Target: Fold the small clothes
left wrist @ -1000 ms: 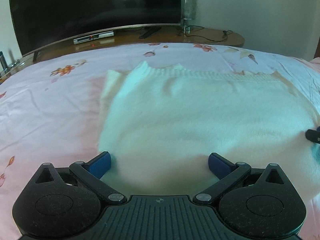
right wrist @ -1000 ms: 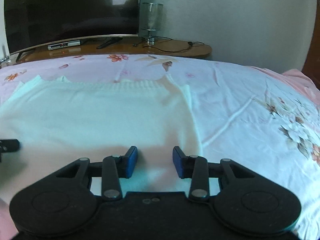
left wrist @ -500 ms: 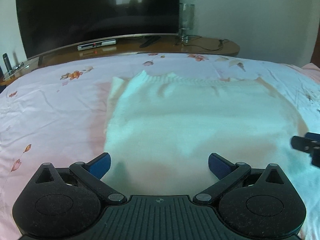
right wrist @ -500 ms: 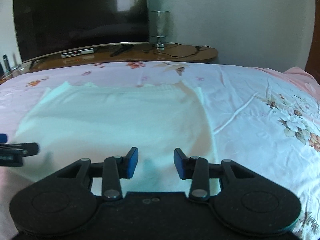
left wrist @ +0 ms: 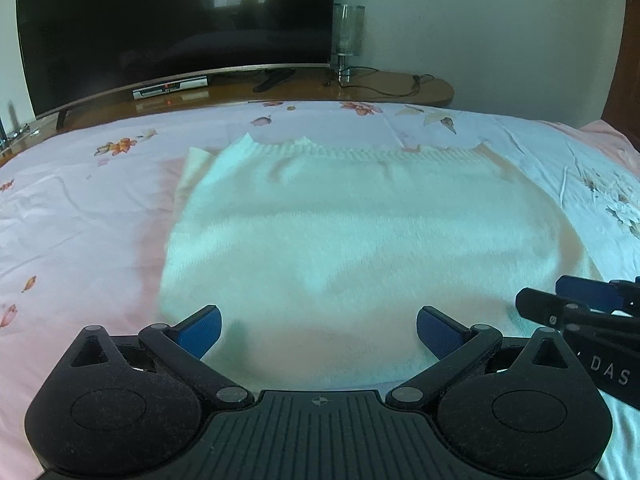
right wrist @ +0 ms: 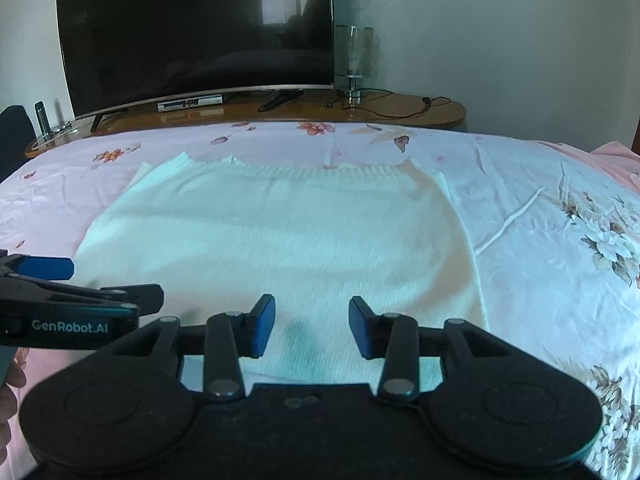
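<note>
Now a white knitted sweater [left wrist: 360,236] lies spread flat on a pink bedsheet printed with flowers [left wrist: 80,208], its ribbed hem at the far edge and its near edge just ahead of both tools. Over that near edge sits the left gripper [left wrist: 319,330], its blue-padded jaws spread wide with only knit between them, clamping nothing. To its right, the right gripper [right wrist: 312,326] is over the same near edge, its jaws parted more narrowly and likewise empty; in the left wrist view it shows side-on at the frame's right edge [left wrist: 576,306]. Beyond the bed, a large dark curved television [right wrist: 196,32] stands on a long wooden console [right wrist: 400,110], beside a glass-shaded table lamp [right wrist: 354,60].
</note>
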Demonstrator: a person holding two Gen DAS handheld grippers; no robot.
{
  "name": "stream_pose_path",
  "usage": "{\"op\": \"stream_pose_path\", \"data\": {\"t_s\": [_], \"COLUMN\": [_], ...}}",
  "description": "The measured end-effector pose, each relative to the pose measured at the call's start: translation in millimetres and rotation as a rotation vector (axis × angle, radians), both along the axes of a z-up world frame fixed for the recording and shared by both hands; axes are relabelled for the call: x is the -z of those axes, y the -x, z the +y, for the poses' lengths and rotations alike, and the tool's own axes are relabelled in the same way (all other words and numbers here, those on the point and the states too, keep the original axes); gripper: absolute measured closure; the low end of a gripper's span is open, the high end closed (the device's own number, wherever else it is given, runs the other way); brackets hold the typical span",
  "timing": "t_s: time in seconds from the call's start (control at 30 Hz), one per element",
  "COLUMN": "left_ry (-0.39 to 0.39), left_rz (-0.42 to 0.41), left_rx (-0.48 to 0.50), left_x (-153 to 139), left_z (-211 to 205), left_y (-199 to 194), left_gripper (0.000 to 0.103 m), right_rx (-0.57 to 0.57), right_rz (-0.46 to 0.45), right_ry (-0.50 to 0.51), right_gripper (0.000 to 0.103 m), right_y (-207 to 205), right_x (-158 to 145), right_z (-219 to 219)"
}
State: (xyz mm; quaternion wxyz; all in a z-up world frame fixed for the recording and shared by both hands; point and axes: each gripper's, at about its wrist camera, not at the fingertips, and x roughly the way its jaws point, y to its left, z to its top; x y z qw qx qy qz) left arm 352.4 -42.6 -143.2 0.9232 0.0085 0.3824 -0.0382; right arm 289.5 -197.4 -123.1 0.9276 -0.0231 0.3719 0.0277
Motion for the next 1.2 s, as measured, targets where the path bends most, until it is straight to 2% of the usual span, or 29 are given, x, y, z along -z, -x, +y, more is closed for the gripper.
{"op": "stream_pose_path", "data": {"t_s": [0.2, 0.33, 0.43, 0.7, 1.03, 1.2], "left_ry": [-0.002, -0.048, -0.039, -0.031, -0.036, 0.029], "left_rz": [0.024, 0.021, 0.017, 0.016, 0.014, -0.048], "left_rx": [-0.008, 0.007, 0.009, 0.014, -0.024, -0.007], "left_x": [13, 28, 29, 29, 21, -4], "left_z": [-2, 2, 10, 19, 23, 19], "left_y": [-7, -4, 1, 9, 16, 10], "left_gripper": [0.0, 0.0, 0.0, 0.0, 0.0, 0.0], "right_rx": [-0.003, -0.022, -0.008, 0.066, 0.118, 0.099], "right_rz": [0.016, 0.039, 0.055, 0.06, 0.058, 0.011], "right_ry": [0.002, 0.023, 0.042, 0.075, 0.072, 0.032], "right_gripper": [0.064, 0.062, 0.062, 0.063, 0.063, 0.062], "right_y": [-5, -6, -3, 13, 19, 18], "right_x": [9, 18, 26, 25, 22, 7], "right_z": [8, 7, -6, -46, -55, -46]}}
